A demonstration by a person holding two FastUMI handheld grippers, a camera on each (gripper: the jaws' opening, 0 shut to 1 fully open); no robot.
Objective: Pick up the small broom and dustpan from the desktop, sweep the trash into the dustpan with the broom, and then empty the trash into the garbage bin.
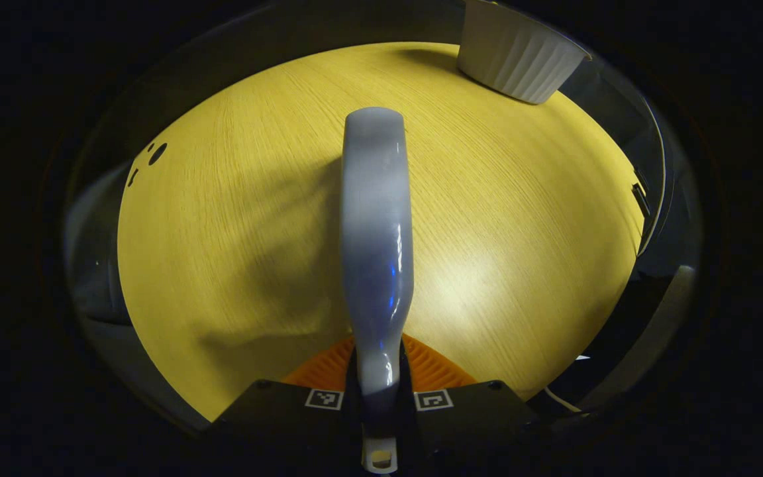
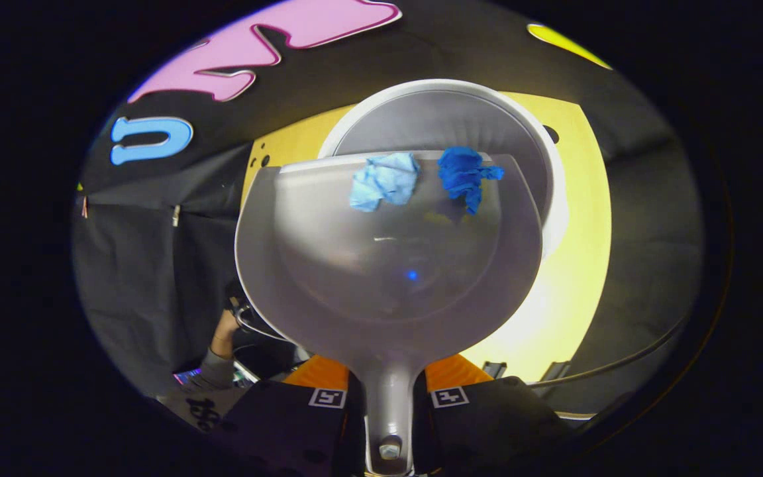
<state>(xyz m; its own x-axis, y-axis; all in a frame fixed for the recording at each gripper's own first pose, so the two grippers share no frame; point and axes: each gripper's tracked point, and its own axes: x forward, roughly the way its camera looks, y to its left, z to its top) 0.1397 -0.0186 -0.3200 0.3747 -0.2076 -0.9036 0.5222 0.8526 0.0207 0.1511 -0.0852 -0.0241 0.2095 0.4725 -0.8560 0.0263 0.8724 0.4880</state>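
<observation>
My left gripper (image 1: 379, 391) is shut on the small grey-white broom (image 1: 376, 232), which sticks straight out over the yellow wooden desktop (image 1: 520, 218); its bristles are hidden. In the right gripper view, my right gripper (image 2: 388, 391) is shut on the handle of the grey dustpan (image 2: 388, 265). The pan's front lip hangs over the open white garbage bin (image 2: 554, 179). A light blue crumpled wad (image 2: 385, 180) and a dark blue wad (image 2: 466, 173) lie at that lip. The ribbed white bin (image 1: 517, 56) also stands at the far right of the left gripper view.
The desktop (image 2: 573, 278) runs under and right of the bin. Small dark holes (image 1: 156, 154) mark the table's far left edge. A person's hand and sleeve (image 2: 219, 344) are at the lower left, below the table's level.
</observation>
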